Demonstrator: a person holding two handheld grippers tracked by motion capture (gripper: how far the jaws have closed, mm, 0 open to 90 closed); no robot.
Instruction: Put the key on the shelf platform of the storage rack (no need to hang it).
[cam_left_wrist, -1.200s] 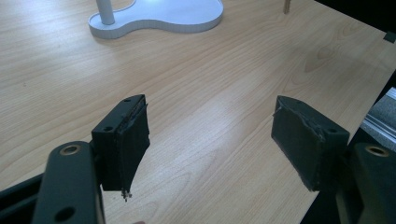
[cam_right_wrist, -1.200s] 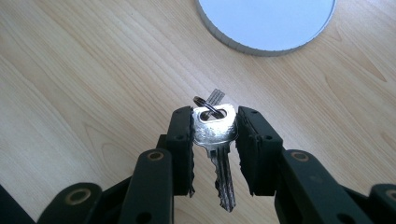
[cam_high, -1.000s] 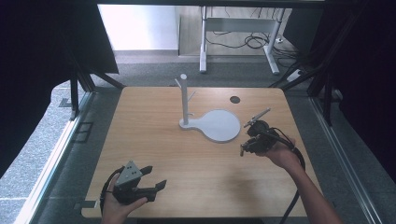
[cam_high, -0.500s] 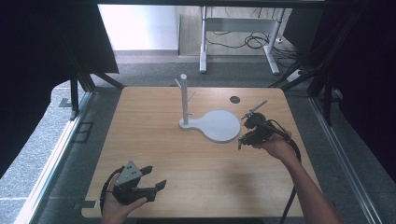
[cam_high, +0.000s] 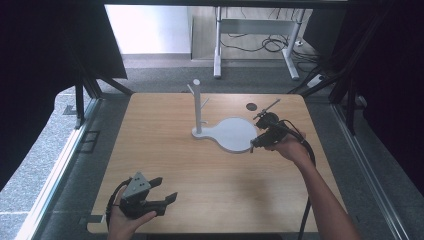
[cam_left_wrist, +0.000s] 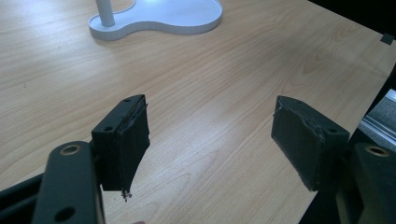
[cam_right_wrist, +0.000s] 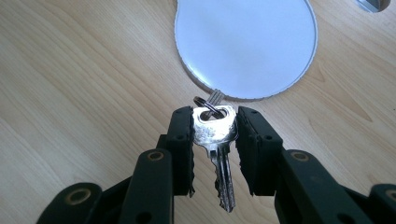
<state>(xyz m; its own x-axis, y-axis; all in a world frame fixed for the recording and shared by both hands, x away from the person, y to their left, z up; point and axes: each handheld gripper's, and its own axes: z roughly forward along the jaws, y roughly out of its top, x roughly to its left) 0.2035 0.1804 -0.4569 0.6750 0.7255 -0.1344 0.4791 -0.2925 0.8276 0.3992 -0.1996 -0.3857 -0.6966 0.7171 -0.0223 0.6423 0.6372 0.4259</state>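
Nearest the person, the left gripper (cam_high: 161, 196) sits low at the front edge of the table (cam_high: 165, 150), jaws spread wide with nothing between them, and it has not budged over the last second; in its own view the bare wood lies between the two black pads (cam_left_wrist: 125, 140). Farther out, the right gripper (cam_right_wrist: 215, 140) is clamped on the bow of a silver key (cam_right_wrist: 215, 140), blade hanging back toward the hand and a small ring (cam_right_wrist: 208, 106) poking out ahead with a second key behind it. That hand has travelled: a second ago it was off to the right of the white stand (cam_high: 235, 134), and now it has slid in and forward so the key hangs right at the near right rim of the stand's round dish. Beyond that rises the post (cam_high: 197, 107) with its little pegs. I'd judge the keys are being brought in to be hung or set down on the stand, and the approach is nearly done.
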